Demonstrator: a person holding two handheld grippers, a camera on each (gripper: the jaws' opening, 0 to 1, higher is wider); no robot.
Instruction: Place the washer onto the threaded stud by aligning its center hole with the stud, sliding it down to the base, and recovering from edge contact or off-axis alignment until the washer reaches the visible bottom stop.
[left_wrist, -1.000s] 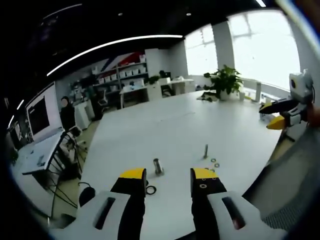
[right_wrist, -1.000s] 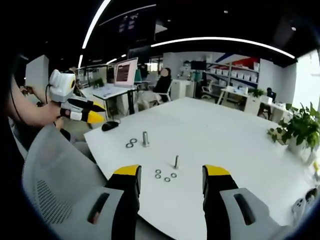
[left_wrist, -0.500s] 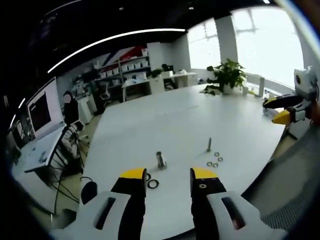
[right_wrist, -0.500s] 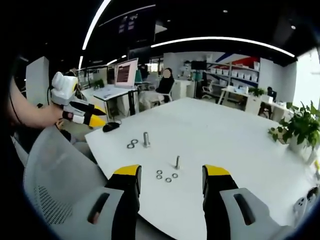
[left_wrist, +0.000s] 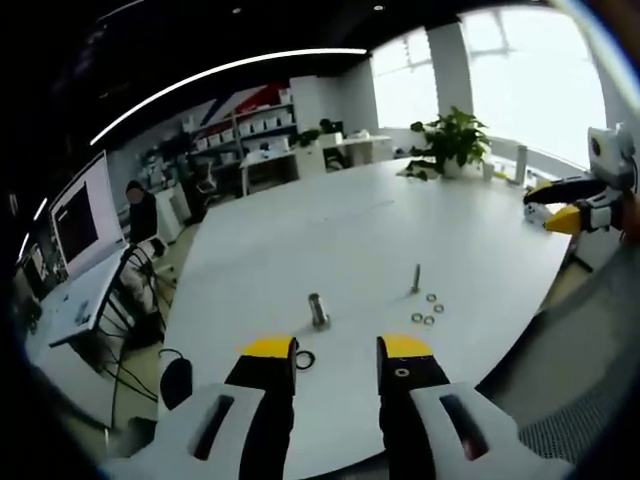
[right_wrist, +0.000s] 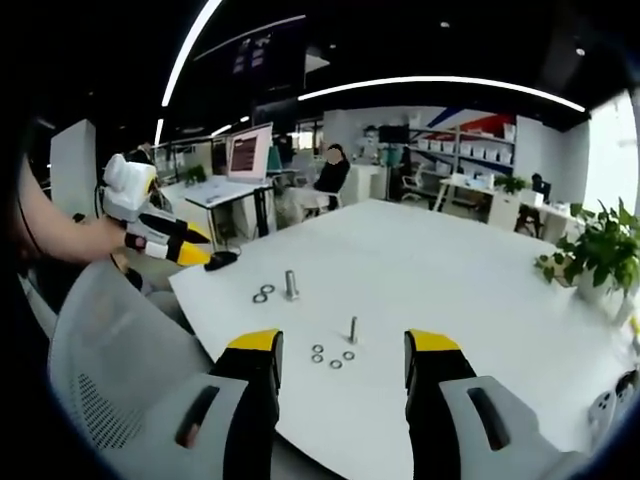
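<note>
Right hand-held gripper (right_wrist: 342, 352): jaws apart, nothing between them, hovering off the near edge of the bench (right_wrist: 480, 290). Left hand-held gripper (left_wrist: 337, 355): same state, spread and empty, also held clear of the bench surface.

Straight ahead of the right hand-held gripper, just past its tips, stood the threaded stud (right_wrist: 353, 329), thin, long axis upright off the bench. Three loose washers (right_wrist: 332, 357) lay flat at its foot on the near side, close to it but not on it; none threaded yet. So the washer target was dead centre between the right jaws and slightly nearer than the stud.

Further out and to the left in the right gripper view: a thicker bolt (right_wrist: 291, 284), also upright, with two washers beside it (right_wrist: 262, 294).

From the left gripper view the geometry flipped: thick bolt (left_wrist: 318, 309) nearly on axis with a dark ring (left_wrist: 304, 359) at the jaw tips, thin stud (left_wrist: 416, 278) and its washers (left_wrist: 427, 313) off to the right. The right hand-held gripper appeared at the far right edge there (left_wrist: 560, 205), the left one at the left of the right gripper view (right_wrist: 170, 240).

Judgement: right hand was better lined up for the pick. The approach would need to come down onto a flat washer, then lift and carry it over the vertical stud. Washers were small and thin, so edge grip looked fiddly.
</note>
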